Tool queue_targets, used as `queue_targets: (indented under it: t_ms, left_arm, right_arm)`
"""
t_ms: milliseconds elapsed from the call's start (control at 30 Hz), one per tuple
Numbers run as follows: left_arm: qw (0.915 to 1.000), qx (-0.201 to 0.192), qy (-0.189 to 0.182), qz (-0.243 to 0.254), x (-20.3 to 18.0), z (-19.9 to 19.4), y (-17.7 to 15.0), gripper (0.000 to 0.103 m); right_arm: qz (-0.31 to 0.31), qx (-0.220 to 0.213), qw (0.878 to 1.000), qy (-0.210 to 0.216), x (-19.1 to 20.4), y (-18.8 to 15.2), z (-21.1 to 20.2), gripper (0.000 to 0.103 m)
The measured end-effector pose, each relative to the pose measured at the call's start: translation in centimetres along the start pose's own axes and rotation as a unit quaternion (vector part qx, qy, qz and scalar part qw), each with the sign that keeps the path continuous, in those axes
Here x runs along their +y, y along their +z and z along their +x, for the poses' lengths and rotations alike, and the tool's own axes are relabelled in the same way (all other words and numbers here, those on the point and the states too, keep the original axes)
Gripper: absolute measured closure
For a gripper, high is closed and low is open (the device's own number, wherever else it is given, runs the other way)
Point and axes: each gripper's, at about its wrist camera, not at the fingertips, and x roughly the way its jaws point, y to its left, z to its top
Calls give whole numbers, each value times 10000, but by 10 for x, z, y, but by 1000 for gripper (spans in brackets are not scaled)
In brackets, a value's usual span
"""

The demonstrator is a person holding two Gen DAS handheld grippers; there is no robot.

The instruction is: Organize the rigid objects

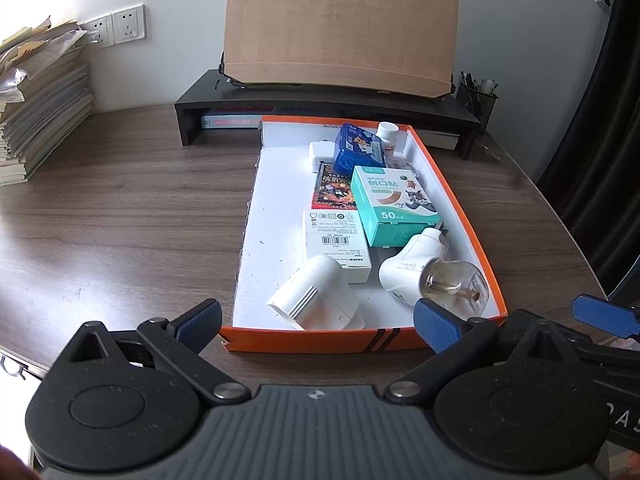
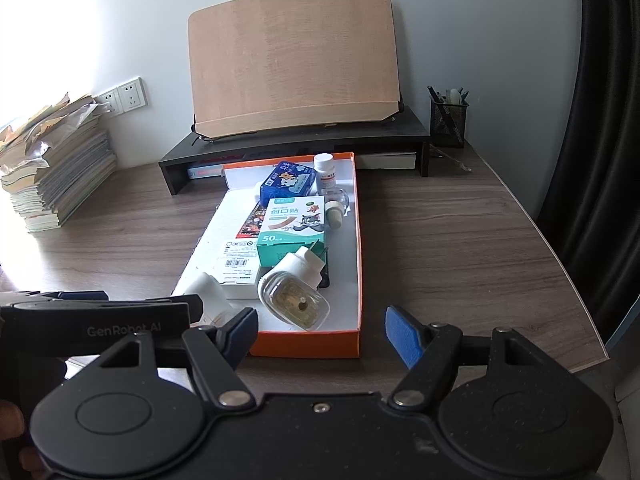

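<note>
Shallow orange cardboard tray (image 1: 460, 184), boxy contents

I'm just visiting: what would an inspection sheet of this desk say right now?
Surface: wood-grain desk, bare around the tray.
Job's things: orange box tray holds teal plaster box, blue box, white pill bottle, two white plug-in devices, white carton.
Clutter: book stack, pen cup.
Grippers: left hand-held gripper and right hand-held gripper open, empty.
Cables: nothing seen.
Surroundings: wooden board on black riser, wall sockets.
</note>
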Motion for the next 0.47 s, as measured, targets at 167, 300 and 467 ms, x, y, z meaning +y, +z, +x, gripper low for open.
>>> queue_targets:
  t_ms: [167, 300, 467]
  left_arm:
    - [10000, 2, -13, -33, -1, -1, -1, 0]
    - [10000, 15, -13, -20, -3, -1, -2, 0]
    - [10000, 54, -28, -3, -5, -1, -3, 0]
  right_arm:
    - [-10, -13, 10000, 0, -1, -1, -1, 19]
    - [-13, 1, 10000, 3, -2, -1, -2, 19]
    - [0, 0, 10000, -17, -5, -2, -3, 19]
